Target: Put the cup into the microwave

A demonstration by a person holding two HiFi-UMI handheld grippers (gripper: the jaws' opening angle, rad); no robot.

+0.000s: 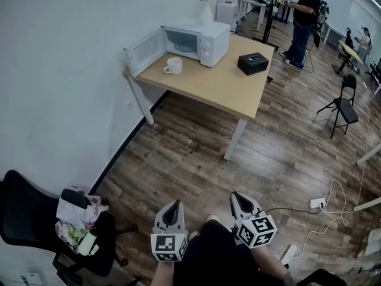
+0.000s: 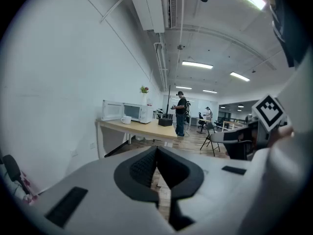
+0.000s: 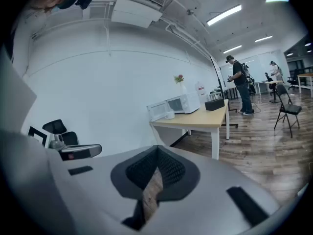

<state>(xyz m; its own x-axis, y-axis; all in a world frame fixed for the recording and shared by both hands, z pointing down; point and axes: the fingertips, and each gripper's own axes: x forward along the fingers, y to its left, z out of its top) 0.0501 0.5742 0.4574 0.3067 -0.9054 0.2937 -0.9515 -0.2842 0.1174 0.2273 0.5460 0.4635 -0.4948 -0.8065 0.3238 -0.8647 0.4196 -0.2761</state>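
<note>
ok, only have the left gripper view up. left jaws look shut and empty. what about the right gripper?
Observer: right gripper is shut too, nothing between its jaws.
Operator: cup overlaps the microwave in my view. touching?
Observer: no. In the head view the cup stands on the table in front of the microwave's opening, apart from it and from the open door.
Operator: anything lying near us?
Observer: a white power strip lies on the floor to your right.
</note>
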